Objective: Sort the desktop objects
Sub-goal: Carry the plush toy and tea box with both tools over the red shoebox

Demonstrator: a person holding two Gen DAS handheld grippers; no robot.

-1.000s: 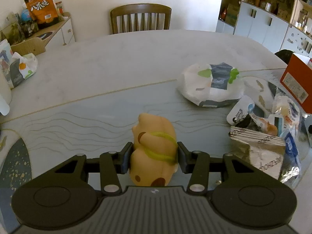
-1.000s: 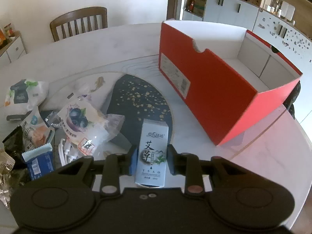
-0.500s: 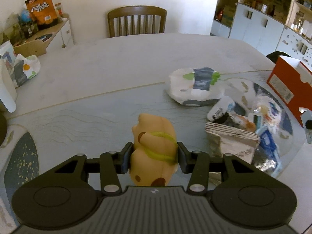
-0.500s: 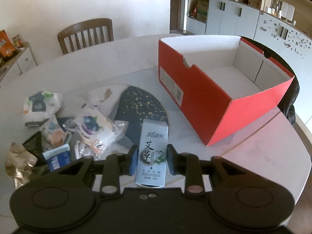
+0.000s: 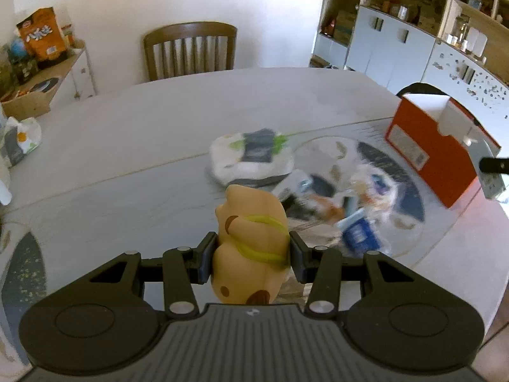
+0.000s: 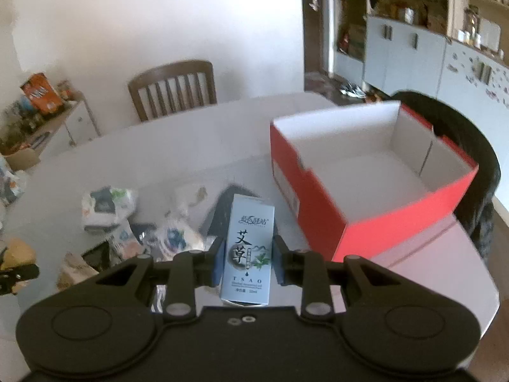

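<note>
My left gripper (image 5: 251, 254) is shut on a tan squishy toy (image 5: 251, 245) with a yellow-green band, held above the table. My right gripper (image 6: 246, 262) is shut on a small light-blue carton (image 6: 248, 251) with Chinese print, held high above the table. An open red box (image 6: 366, 172) with a white inside stands ahead and to the right of the carton; it also shows in the left wrist view (image 5: 435, 149). A pile of snack packets (image 6: 140, 232) lies on the table left of the carton, and in the left wrist view (image 5: 350, 203) right of the toy.
A white wrapped pack (image 5: 251, 159) lies beyond the toy. A wooden chair (image 5: 191, 51) stands at the table's far edge. A side cabinet with an orange bag (image 5: 41, 38) is at far left. A dark chair back (image 6: 461, 159) is behind the red box.
Both grippers have risen and swung with their loads. The red box now sits lower and further in the right view, its inside more exposed. The snack pile looks smaller.
</note>
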